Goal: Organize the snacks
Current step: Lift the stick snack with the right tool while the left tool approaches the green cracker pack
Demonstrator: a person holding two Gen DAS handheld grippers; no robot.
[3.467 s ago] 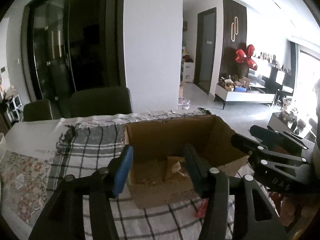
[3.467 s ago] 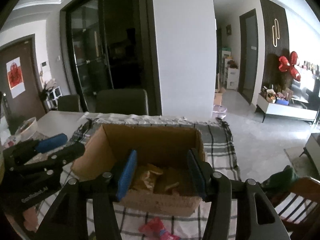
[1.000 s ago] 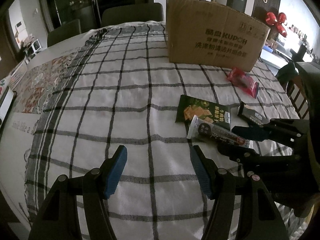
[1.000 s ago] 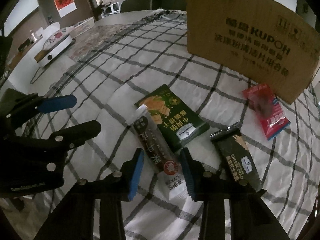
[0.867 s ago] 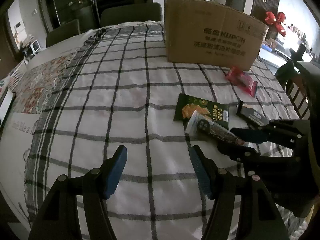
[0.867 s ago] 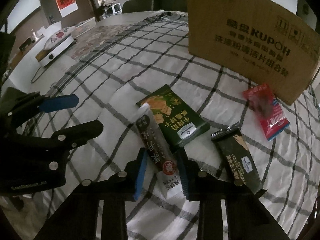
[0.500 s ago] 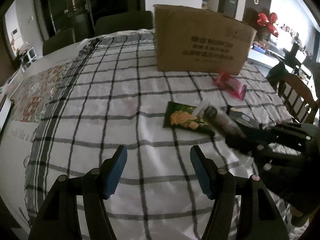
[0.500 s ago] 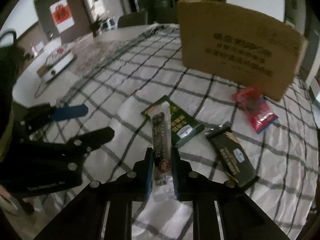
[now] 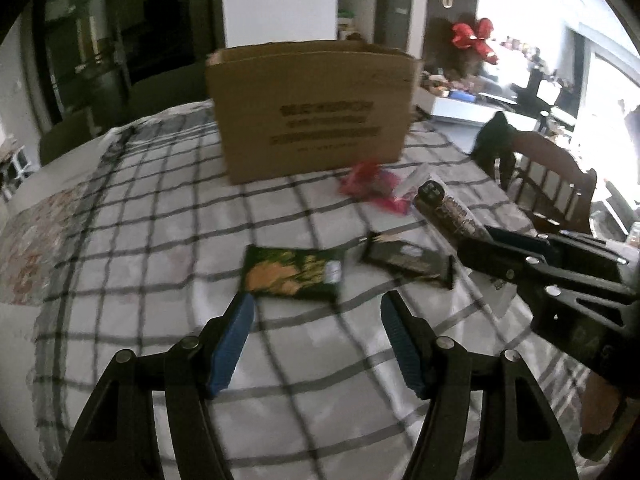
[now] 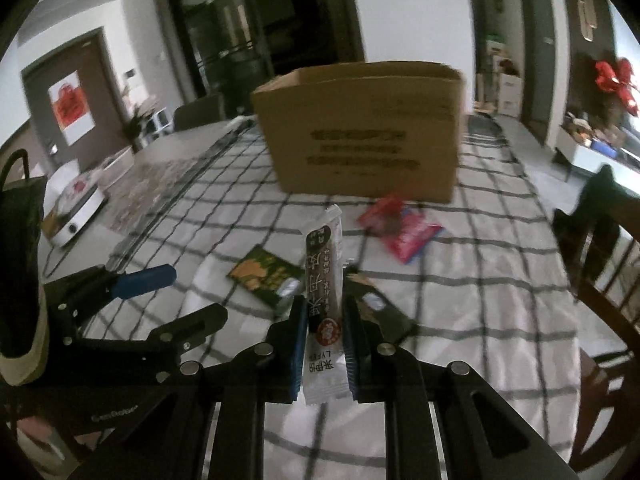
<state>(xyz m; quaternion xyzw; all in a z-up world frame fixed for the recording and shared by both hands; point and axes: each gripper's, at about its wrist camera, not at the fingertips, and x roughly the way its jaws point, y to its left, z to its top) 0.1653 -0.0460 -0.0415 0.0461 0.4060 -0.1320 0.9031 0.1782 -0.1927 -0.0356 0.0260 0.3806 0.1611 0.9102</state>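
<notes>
Only right wrist view shows right gripper [image 10: 325, 344] clamping the snack stick [image 10: 325, 280].

L-wrist: my left gripper [image 9: 316, 340] hangs with fingers [image 9: 232, 340] spread above the checked worktop [image 9: 140, 240] | green snack packet [image 9: 294, 274] just beyond them | dark packet [image 9: 408, 258] to its right | right gripper [image 9: 516, 252] at right clamps a long snack stick [image 9: 448, 208] | red packet [image 9: 376, 188] near cardboard box [image 9: 312, 108], far centre
</notes>
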